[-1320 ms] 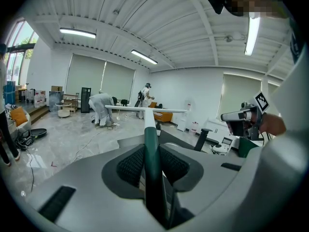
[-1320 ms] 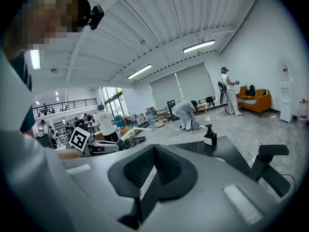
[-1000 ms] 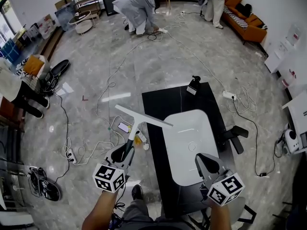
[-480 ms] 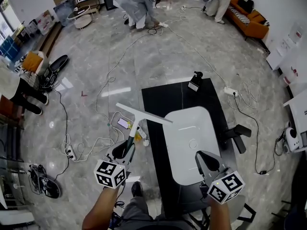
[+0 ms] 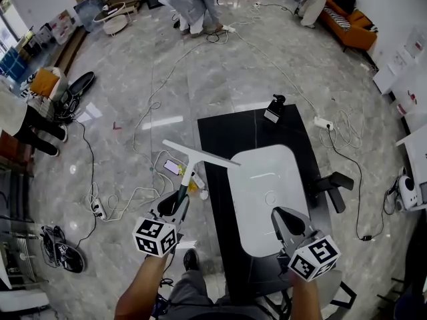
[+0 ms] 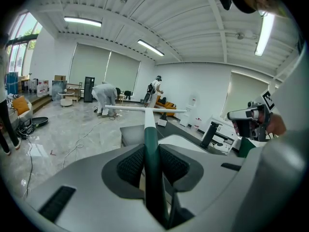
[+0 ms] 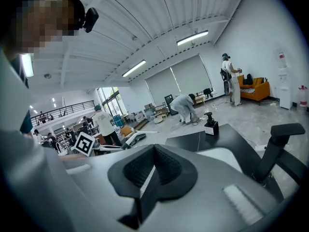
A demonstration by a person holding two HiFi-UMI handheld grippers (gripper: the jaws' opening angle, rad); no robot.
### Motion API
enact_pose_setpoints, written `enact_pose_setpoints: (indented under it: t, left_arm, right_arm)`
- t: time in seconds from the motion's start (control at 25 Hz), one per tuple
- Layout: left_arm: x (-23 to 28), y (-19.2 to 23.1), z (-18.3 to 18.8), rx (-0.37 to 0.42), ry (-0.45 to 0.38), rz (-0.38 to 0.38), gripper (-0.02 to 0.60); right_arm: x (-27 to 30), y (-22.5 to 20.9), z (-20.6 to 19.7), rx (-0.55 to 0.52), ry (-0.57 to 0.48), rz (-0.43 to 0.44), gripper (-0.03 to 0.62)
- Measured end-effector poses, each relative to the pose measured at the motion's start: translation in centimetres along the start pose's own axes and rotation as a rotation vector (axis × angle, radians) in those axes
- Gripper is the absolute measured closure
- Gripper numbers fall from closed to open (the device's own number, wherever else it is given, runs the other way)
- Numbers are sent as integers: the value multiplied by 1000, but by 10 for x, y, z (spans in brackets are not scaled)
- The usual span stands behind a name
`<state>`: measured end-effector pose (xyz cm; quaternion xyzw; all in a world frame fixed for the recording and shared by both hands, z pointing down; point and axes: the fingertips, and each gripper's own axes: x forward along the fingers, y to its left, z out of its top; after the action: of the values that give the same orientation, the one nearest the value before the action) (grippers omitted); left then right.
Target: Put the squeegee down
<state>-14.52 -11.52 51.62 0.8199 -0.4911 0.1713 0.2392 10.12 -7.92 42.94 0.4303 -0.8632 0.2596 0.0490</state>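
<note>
Green-handled squeegee (image 5: pixel 199 156) clamped in left hand-held gripper (image 5: pixel 175 211); right hand-held gripper (image 5: pixel 284 219) closed.

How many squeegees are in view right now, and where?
1. The white-bladed squeegee with a dark green handle is clamped in the left gripper, its blade above the black table's left edge. No other shows; floor clutter could hide one.

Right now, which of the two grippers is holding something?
The left gripper: its jaws are clamped on the green handle of the squeegee, white blade pointing away. The right gripper has its jaws together with nothing between them.
</note>
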Motion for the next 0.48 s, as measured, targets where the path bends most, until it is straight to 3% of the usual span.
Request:
enact_pose_setpoints:
  t: [0.48]
  left_arm:
    - [18, 3, -13, -11, 24, -1, 488]
  right_arm:
    - [7, -12, -15, 29, 18, -4, 583]
